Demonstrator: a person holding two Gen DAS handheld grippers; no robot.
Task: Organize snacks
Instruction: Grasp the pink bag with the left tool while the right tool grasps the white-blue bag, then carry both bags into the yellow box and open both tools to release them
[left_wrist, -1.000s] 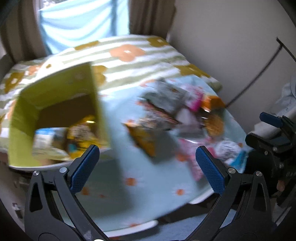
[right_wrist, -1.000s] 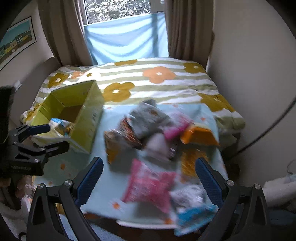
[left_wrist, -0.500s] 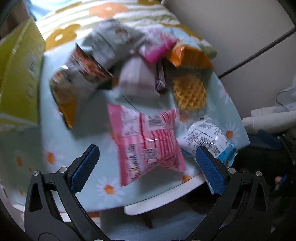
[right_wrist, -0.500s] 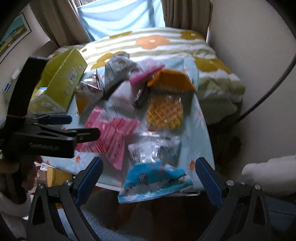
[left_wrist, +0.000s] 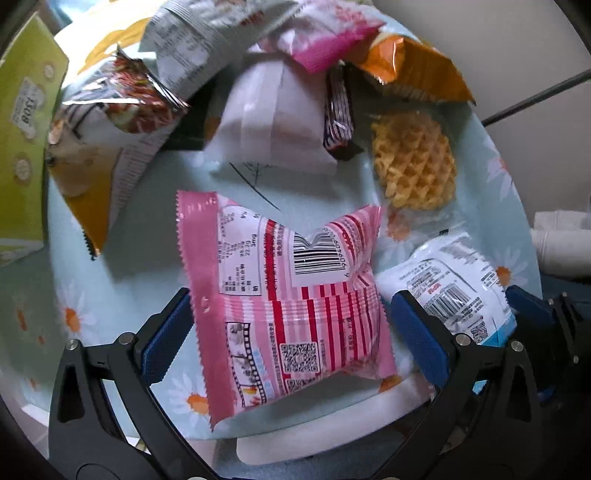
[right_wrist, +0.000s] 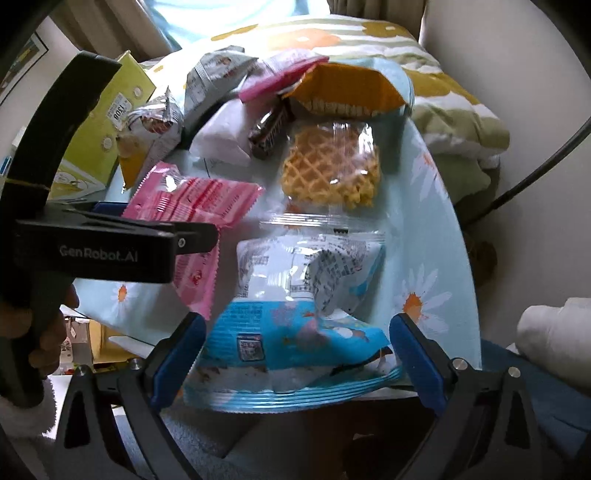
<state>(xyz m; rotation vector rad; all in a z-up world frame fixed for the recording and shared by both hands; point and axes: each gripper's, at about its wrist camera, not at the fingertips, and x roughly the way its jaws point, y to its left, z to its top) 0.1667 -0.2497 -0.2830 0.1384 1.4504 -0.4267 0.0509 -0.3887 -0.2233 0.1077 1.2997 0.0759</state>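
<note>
The pink snack packet (left_wrist: 291, 291) lies flat on the daisy-print surface (left_wrist: 122, 266) near its front edge, directly ahead of the left hand-held gripper (left_wrist: 291, 325); its long axis runs away from that gripper, roughly in line with the fingers, so the two blue pads flank its long sides, spread wide, with nothing clamped. The blue-and-white packet (right_wrist: 295, 325) sits just to the right of the pink one, overhanging the front edge, and falls between the fingers of the right hand-held gripper (right_wrist: 295, 354), likewise spread and empty. By judgement each packet belongs to the nearer hand: pink to the left, blue to the right. The yellow-green box (left_wrist: 22, 147), the probable destination, stands at the far left, closer to the left hand. The left view shows the pink packet's full outline; the right view hides part of it behind the left tool, but shows the blue packet whole
</note>
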